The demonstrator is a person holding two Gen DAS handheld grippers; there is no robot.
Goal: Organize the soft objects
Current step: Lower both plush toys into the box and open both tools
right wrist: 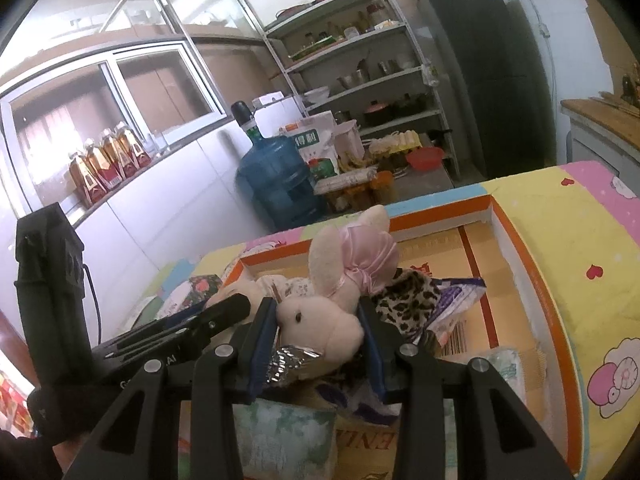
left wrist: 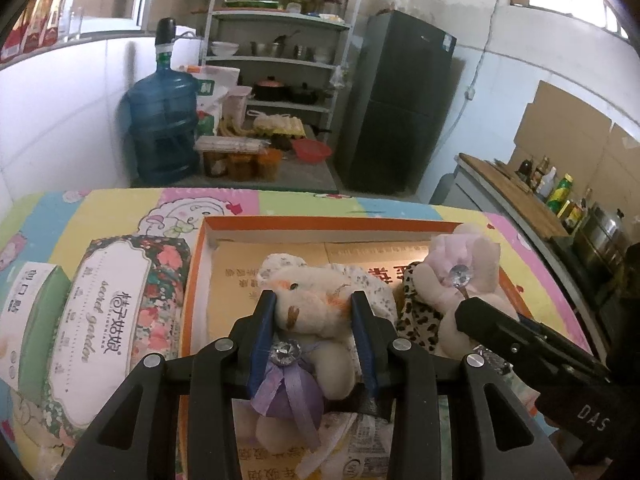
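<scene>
Black claws of the left gripper (left wrist: 314, 314) squeeze a cream plush bunny with a purple bow (left wrist: 308, 312), over the orange-rimmed cardboard box (left wrist: 332, 222). Right gripper (right wrist: 320, 320) squeezes a cream plush bunny with a pink bow (right wrist: 324, 316), also over the box. Lower both slowly, side by side, then let go. Each bunny's length runs along the claws, head pointing away.

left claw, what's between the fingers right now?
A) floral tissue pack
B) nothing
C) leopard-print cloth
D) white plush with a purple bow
D: in the left wrist view the left claw has its blue fingers pressed on either side of the white plush, whose purple bow hangs below, over the orange box.
</scene>
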